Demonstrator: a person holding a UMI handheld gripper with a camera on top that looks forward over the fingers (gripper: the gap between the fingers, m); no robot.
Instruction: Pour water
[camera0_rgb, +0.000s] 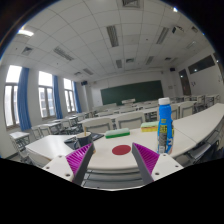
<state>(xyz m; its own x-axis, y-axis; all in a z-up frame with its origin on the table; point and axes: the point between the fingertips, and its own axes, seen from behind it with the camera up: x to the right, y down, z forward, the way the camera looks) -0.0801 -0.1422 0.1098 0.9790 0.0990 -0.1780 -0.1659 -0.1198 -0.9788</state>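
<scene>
Classroom scene, gripper view. The hand-held gripper (113, 157) is spread open and holds nothing; its two fingers with magenta pads (79, 158) frame a red round disc (121, 150) lying flat on the white tabletop (60, 148). The task's thing, a tall clear plastic bottle with a blue label and white cap (165, 126), stands upright just ahead of the right finger, near the tabletop's right side. A flat green object (117, 133) lies farther back. Judged by its look, the bottle is light, smooth and somewhat yielding; a grip across the labelled middle seems safest. Open tabletop lies left of the bottle, while the edge to its right leaves less room.
</scene>
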